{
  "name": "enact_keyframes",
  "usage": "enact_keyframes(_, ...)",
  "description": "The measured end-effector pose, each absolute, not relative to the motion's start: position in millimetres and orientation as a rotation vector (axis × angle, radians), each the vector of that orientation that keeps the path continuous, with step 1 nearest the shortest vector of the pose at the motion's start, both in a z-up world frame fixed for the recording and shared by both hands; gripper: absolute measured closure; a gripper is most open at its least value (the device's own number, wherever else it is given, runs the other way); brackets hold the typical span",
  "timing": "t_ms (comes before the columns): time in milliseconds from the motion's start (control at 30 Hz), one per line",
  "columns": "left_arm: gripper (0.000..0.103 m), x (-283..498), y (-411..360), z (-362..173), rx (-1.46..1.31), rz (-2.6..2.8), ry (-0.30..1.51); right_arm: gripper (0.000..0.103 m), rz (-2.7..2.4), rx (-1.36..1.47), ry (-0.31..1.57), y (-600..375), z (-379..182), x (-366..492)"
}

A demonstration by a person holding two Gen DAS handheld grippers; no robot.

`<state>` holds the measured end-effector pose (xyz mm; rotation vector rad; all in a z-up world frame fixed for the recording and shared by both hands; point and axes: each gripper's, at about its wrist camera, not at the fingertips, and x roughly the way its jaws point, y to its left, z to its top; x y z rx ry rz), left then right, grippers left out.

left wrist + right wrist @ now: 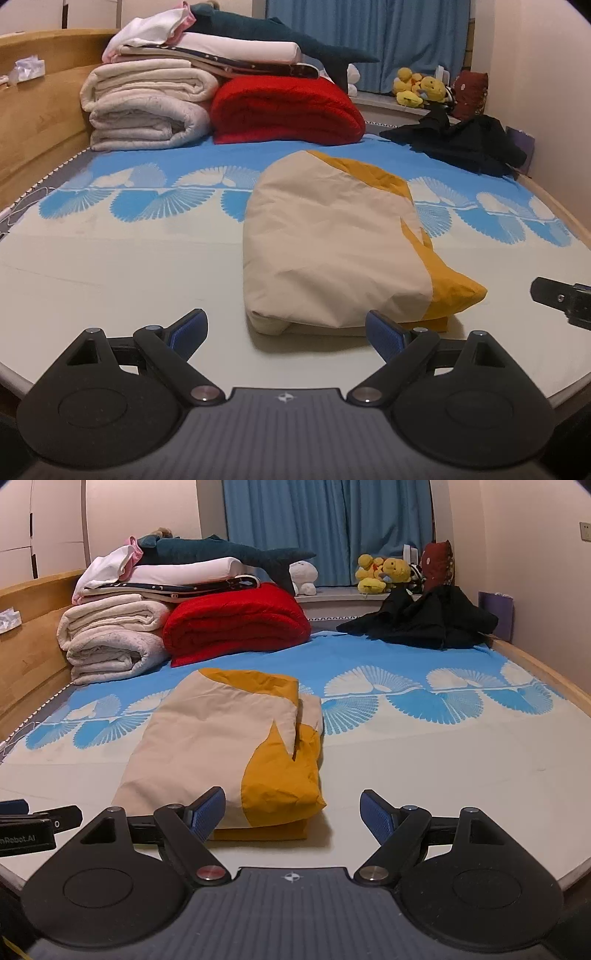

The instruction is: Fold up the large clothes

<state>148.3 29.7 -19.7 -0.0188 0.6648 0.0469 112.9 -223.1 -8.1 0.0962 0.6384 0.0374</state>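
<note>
A beige and mustard-yellow garment [332,243] lies folded into a compact rectangle on the bed; it also shows in the right wrist view [221,746]. My left gripper [286,334] is open and empty, just in front of the garment's near edge. My right gripper [293,812] is open and empty, near the garment's front right corner. The right gripper's tip shows at the right edge of the left wrist view [561,299]. The left gripper shows at the left edge of the right wrist view [33,827].
A dark crumpled garment [424,620] lies at the bed's far right. Folded white blankets [110,642] and a red blanket [236,624] are stacked at the back left, with a plush shark [221,552] on top. A wooden bed frame [33,122] runs along the left.
</note>
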Motion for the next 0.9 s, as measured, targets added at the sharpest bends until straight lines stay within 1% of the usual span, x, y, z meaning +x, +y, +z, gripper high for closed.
enact_keyframes(267, 0.008, 154.3, 34.9, -27.3, -0.034, 0.047, 0.692, 0.022, 0.02, 0.084, 0.656, -217.0, -18.2, 122.5)
enact_keyframes(900, 0.008, 155.6, 24.8, -29.3, -0.026, 0.027, 0.69, 0.022, 0.078, 0.044, 0.644, -205.9, -15.5, 120.4)
